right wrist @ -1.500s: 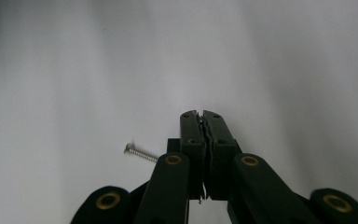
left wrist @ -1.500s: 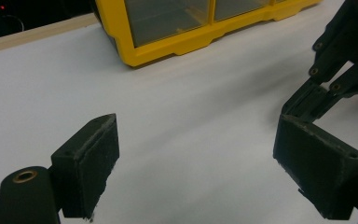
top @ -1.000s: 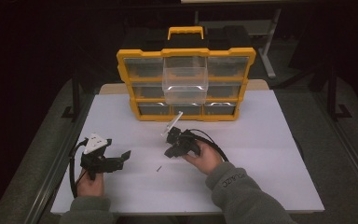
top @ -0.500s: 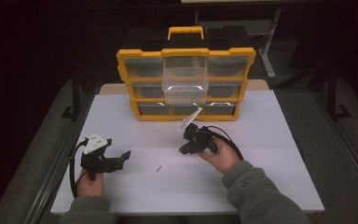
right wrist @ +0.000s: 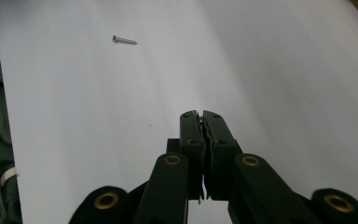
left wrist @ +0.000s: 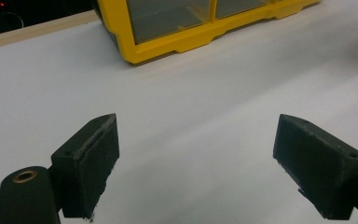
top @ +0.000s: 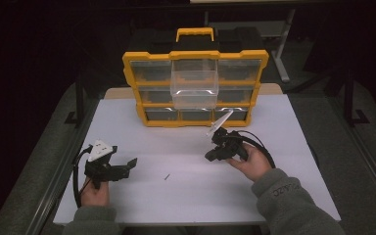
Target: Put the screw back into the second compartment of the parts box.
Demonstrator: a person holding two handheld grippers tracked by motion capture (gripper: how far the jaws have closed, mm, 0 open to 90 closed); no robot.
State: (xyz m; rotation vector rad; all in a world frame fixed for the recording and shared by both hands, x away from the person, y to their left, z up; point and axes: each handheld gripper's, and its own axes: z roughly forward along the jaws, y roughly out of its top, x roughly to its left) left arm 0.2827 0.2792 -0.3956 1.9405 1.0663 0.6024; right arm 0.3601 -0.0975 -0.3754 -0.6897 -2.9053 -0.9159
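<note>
A small metal screw point(top: 167, 176) lies alone on the white tabletop point(top: 186, 205), between the two hands; the right gripper view has the screw point(right wrist: 124, 40) far ahead at upper left. My left gripper point(top: 129, 166) rests at the table's left with its jaws wide open over bare tabletop point(left wrist: 196, 158) and nothing between them. My right gripper point(top: 210, 156) is held right of centre, pointing toward the screw. In its own view the right gripper point(right wrist: 200, 114) has its jaws pressed together, with no object visible between them.
A yellow parts organizer point(top: 132, 73) with clear drawers stands at the back of the table; its lower corner point(left wrist: 135, 56) is ahead of the left gripper. One clear drawer point(top: 195, 90) sticks out from its middle. Dark floor surrounds the table.
My right hand has carried its gripper to the right and a little back, away from the screw. The left gripper and the screw stayed where they were.
</note>
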